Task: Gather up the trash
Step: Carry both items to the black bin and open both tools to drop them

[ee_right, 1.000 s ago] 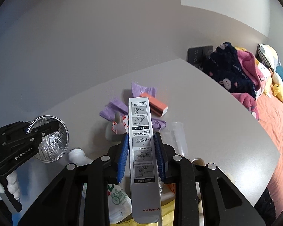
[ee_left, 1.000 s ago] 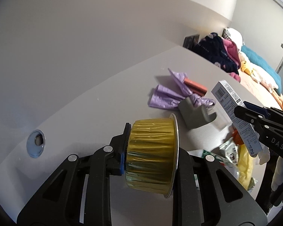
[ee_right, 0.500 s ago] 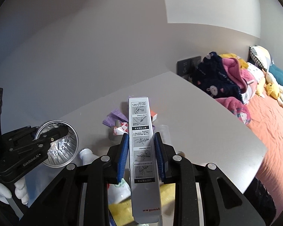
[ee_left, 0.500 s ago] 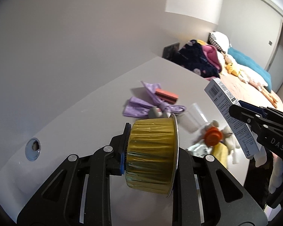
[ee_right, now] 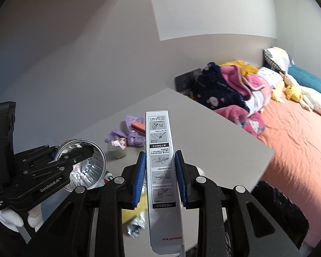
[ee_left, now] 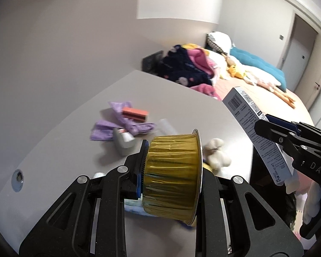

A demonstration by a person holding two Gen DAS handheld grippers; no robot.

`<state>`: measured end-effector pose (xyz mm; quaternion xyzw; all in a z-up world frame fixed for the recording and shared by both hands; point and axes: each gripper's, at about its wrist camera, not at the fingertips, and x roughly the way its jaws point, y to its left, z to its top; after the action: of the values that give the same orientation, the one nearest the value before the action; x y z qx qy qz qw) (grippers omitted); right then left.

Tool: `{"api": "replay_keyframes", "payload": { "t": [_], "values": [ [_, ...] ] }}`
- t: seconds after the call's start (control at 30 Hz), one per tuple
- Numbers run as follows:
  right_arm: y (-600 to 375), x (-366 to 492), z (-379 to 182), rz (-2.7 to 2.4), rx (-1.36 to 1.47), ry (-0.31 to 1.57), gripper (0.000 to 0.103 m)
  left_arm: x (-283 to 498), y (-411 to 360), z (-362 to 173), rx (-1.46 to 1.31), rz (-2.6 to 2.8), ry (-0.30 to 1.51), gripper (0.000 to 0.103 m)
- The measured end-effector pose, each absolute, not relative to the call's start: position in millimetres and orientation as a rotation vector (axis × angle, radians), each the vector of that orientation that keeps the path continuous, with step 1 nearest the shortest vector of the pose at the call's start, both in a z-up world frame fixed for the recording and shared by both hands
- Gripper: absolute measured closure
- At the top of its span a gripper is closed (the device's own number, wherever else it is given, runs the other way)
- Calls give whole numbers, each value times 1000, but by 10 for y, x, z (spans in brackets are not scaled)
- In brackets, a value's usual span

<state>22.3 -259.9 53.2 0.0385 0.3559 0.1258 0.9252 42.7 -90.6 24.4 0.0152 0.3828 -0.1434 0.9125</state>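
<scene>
Right, the left gripper (ee_left: pixel 171 171) was clamped on the gold foil cup (ee_left: pixel 173 175), jaws pinched across its wall, one finger outside the gold pleats and the other inside the silver bowl, as the right wrist view showed it (ee_right: pixel 83 167). The cup lay on its side in the grip, rim to the right in the left wrist view, held up above the grey table (ee_left: pixel 182 98).

Over on the other side, the right gripper (ee_right: pixel 160 175) was closed on the long white box (ee_right: pixel 161 171), its blue pads (ee_right: pixel 139 177) pressing both long edges. The box pointed away from the camera, its printed instruction panels facing up, one end sticking out toward the lens. From the left wrist view the same box (ee_left: pixel 254 132) slanted up and left out of the black jaws, barcode at the top.

Below the grippers, the rest of the trash sat on the table: a crumpled purple bag (ee_left: pixel 117 124) at the far left with an orange block (ee_left: pixel 134 114) lying on it, a grey wedge-shaped piece (ee_left: pixel 123 141) just near of it, a clear plastic cup (ee_left: pixel 167 126) on its side to the right, and a white crumpled wad (ee_left: pixel 216 153) close to the near edge. Some yellow and foil scraps (ee_right: pixel 137 222) showed blurred between the right fingers.

Beyond the table's far right edge lay a bed (ee_right: pixel 299 132) with an orange sheet, piled with navy and pink clothes (ee_right: pixel 224 94).
</scene>
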Motion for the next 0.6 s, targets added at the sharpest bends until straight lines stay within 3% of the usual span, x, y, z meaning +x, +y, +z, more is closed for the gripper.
{"api": "replay_keyframes", "payload": {
  "t": [0.6],
  "values": [
    [-3643,-400,641,61,172,674,74,147,-2098,337,126,-580,765,81]
  ]
}}
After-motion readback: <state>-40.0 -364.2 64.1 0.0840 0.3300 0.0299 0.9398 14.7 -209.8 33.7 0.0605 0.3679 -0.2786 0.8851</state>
